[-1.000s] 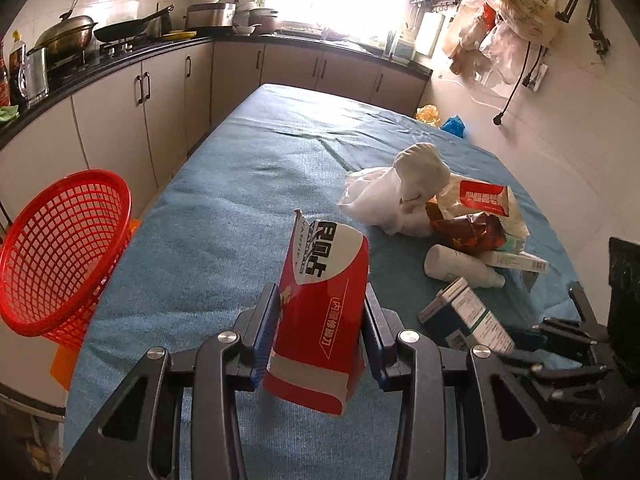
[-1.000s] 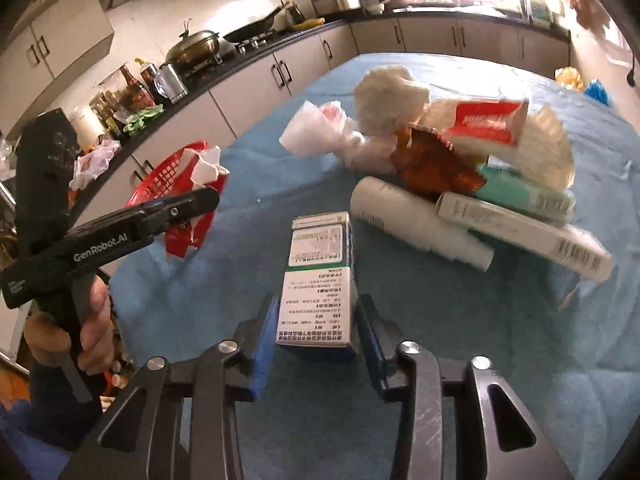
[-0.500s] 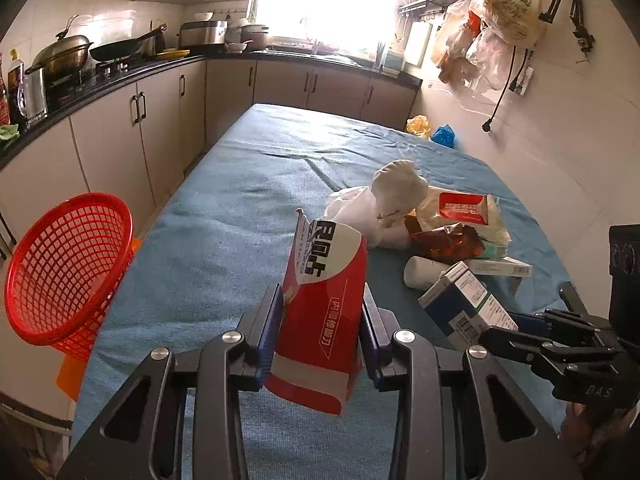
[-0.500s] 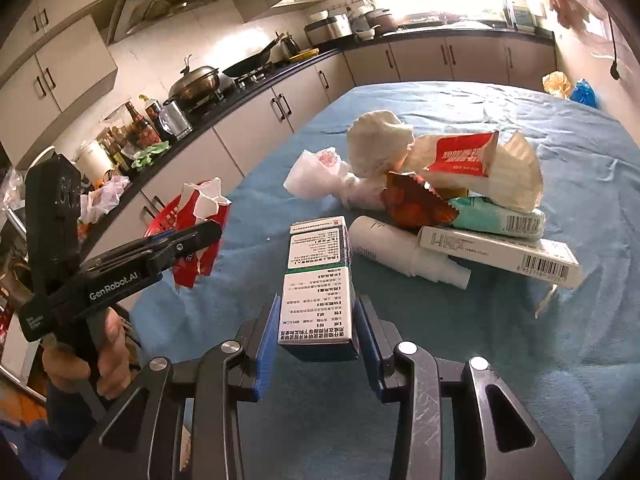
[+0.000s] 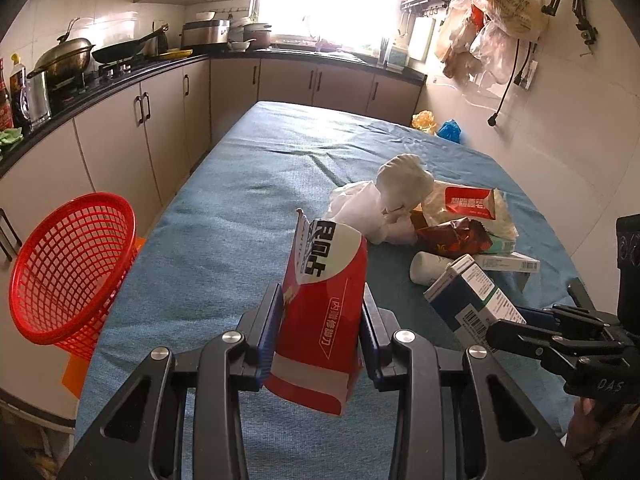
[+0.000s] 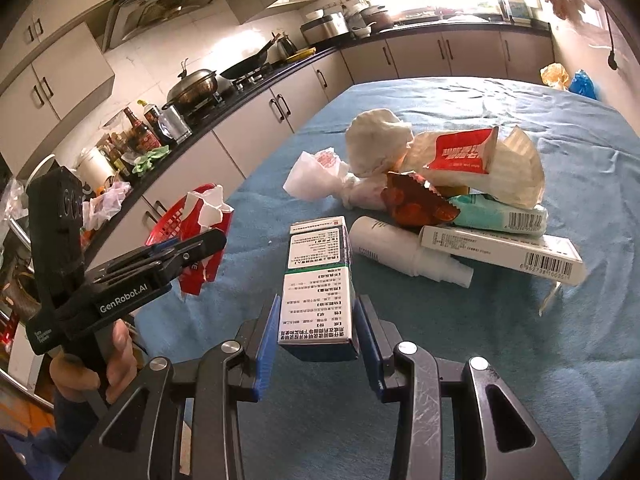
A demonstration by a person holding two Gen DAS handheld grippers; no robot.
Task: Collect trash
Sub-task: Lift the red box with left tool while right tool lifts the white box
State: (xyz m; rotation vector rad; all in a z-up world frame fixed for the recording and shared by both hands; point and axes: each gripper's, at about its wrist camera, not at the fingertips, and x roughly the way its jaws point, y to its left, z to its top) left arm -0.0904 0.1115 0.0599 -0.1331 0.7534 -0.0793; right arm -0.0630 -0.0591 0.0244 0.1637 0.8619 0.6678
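My left gripper (image 5: 320, 324) is shut on a torn red and white packet (image 5: 322, 312), held up over the blue table cloth (image 5: 224, 216). In the right wrist view my right gripper (image 6: 316, 330) is shut on a white and green medicine box (image 6: 318, 280), lifted off the cloth. That box (image 5: 468, 300) shows at the right of the left wrist view, and the left gripper (image 6: 188, 250) with its packet (image 6: 200, 256) shows at the left of the right wrist view. A red mesh basket (image 5: 68, 264) hangs at the table's left edge.
A trash pile lies on the cloth: crumpled white paper (image 6: 376, 148), a red carton (image 6: 464, 152), a brown wrapper (image 6: 416, 204), a white bottle (image 6: 404, 250), a long barcode box (image 6: 500, 250). Kitchen counter and cabinets (image 5: 120, 120) run along the left. A hand (image 6: 100, 376) holds the left gripper.
Both grippers have risen a little with their loads; the medicine box has come up off the cloth. The trash pile lies as before.
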